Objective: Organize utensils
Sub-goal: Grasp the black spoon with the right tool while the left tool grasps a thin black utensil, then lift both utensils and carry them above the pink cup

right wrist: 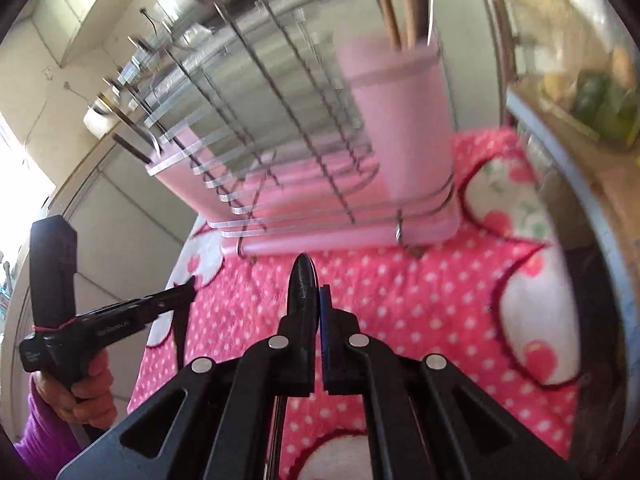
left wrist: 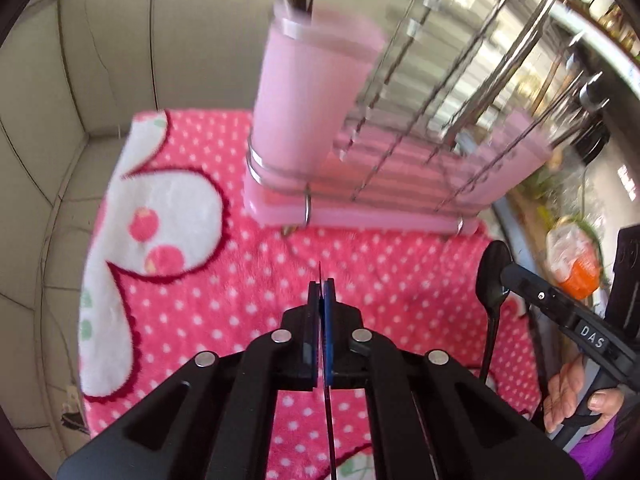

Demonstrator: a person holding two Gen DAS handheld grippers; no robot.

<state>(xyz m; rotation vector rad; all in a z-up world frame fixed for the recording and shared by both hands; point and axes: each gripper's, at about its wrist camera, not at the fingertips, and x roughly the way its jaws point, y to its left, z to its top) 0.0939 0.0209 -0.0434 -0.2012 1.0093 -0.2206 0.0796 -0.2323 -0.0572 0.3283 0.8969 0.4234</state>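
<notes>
**Inspector:** What did the left gripper (left wrist: 321,296) have at the time of inspection?

**Assistant:** Its jaws were closed on a thin dark utensil (left wrist: 325,360), seen edge-on between the pads. Its tip stood just past the fingertips and its handle ran back under the gripper. I could not tell what kind of utensil it was.

**Inspector:** And the right gripper (right wrist: 316,300)?

**Assistant:** Clamped shut on a black spoon (right wrist: 302,280). The bowl stood above the fingertips; the handle hung below the jaws. A hand (left wrist: 576,396) with a purple sleeve held that gripper.

**Inspector:** Where were both relative to the storage?

**Assistant:** Both were held above a pink dotted towel (left wrist: 380,280), in front of a wire dish rack (right wrist: 280,140) on a pink tray. A pink cup (left wrist: 312,92) sat at one end of the rack with utensil handles standing in it. Neither held utensil touched the rack or cup. The rack was blurred in both views.
</notes>
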